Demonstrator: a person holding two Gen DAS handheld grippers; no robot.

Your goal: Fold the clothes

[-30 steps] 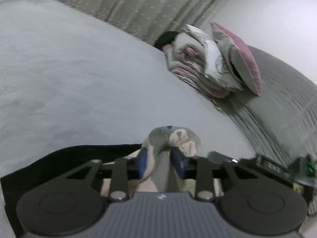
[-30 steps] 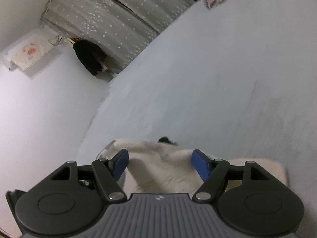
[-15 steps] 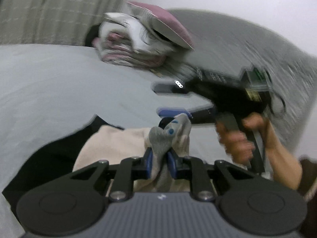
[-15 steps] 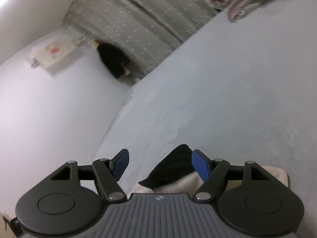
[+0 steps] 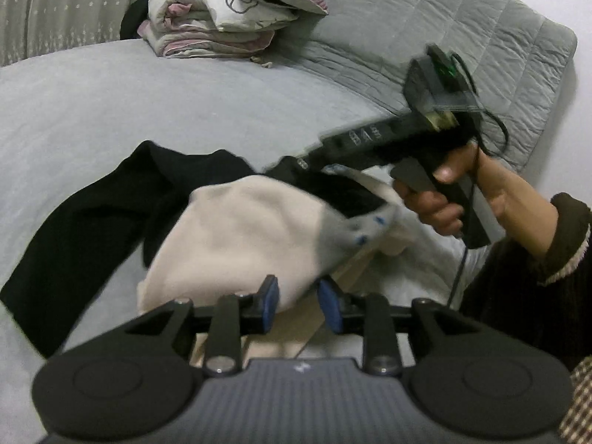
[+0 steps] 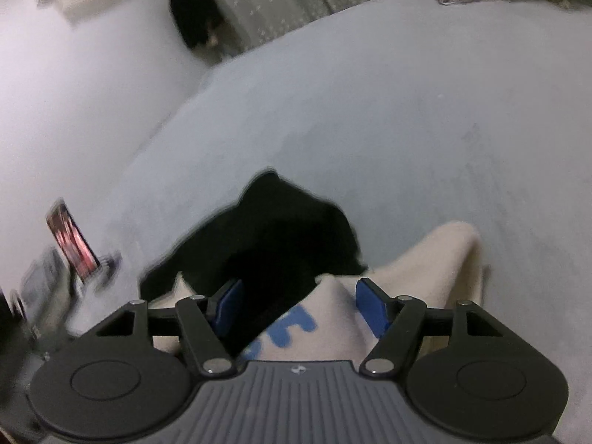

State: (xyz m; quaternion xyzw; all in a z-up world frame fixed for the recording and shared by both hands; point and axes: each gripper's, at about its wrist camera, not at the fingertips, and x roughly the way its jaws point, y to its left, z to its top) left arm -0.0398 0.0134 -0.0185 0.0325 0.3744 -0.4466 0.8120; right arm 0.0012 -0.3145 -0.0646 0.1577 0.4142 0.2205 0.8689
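Note:
A cream garment point(image 5: 240, 236) with a grey patch and blue marks lies bunched on the bed, partly over a black garment point(image 5: 92, 222). My left gripper point(image 5: 300, 305) sits at the cream garment's near edge. Its fingers are parted, and the cloth touches only the left one. In the right wrist view my right gripper point(image 6: 301, 307) stands wide open above cream cloth point(image 6: 425, 259) with blue lettering and the black garment point(image 6: 281, 233). In the left wrist view a hand point(image 5: 436, 203) holds the right tool over the cream garment, and its fingertips are blurred.
Both garments lie on a grey bed sheet point(image 5: 111, 103). Folded bedding and a pillow point(image 5: 222, 7) are piled at the far end, beside a quilted grey cover point(image 5: 462, 37). A phone point(image 6: 72, 244) leans at the bed's left side, and curtains hang behind.
My left gripper's fingers have spread apart from their tight pinch on the grey-and-cream cloth. The cream garment has dropped onto the black one. The right gripper has moved in over both.

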